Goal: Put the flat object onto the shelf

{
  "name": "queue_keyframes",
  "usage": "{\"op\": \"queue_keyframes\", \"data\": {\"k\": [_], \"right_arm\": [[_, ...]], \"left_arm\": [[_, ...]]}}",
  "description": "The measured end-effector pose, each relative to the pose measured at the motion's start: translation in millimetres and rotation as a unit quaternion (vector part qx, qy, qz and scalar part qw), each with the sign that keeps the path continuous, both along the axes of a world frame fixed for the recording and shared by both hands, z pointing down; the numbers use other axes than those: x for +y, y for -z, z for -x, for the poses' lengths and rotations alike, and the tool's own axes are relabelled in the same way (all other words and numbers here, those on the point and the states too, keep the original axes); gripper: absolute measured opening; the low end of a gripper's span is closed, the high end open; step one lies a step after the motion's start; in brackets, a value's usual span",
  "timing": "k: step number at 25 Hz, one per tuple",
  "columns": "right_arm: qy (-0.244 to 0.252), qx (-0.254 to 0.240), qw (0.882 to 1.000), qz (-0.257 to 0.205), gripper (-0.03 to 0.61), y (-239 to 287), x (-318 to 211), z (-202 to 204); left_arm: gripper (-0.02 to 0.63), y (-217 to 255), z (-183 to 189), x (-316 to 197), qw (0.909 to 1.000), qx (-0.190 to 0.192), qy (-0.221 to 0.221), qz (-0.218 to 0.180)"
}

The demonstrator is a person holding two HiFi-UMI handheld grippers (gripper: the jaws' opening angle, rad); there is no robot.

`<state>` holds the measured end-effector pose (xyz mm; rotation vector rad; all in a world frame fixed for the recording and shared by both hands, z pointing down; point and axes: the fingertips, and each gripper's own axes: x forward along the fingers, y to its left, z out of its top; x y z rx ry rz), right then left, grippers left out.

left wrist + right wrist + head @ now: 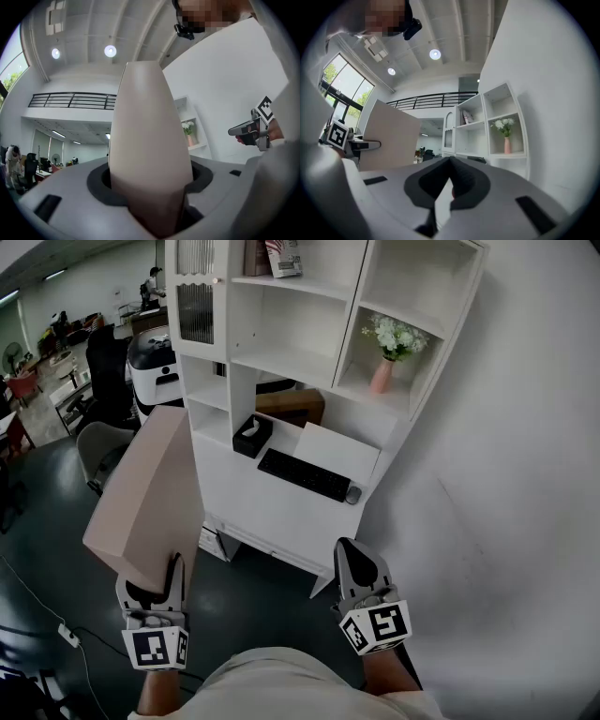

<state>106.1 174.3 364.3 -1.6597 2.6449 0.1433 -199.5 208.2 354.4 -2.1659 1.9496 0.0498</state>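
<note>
Left gripper [150,579], in front of the white wooden shelf unit [281,507]: jaws clamped on the lower edge of the flat beige rigid panel [150,498], which is held upright, well short of the shelf.

Right gripper [349,549], alongside: jaws pressed together, empty.

Panel judged stiff, light and smooth, likely to pivot; best gripped mid-edge.

On the shelf: black keyboard [302,474], pink vase of white flowers [382,376].
</note>
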Motion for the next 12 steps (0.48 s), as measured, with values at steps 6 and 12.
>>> {"op": "queue_keyframes", "data": {"k": [6, 12], "right_arm": [[0.002, -0.001, 1.000, 0.003, 0.003, -1.3, 1.9, -2.9], [0.009, -0.008, 1.000, 0.008, 0.003, -8.0, 0.5, -9.5]], "left_arm": [[0.290, -0.3, -5.7, 1.8, 1.0000, -0.001, -0.003, 0.003], [0.290, -4.1, -12.0, -0.2, 1.0000, -0.004, 0.001, 0.007]]}}
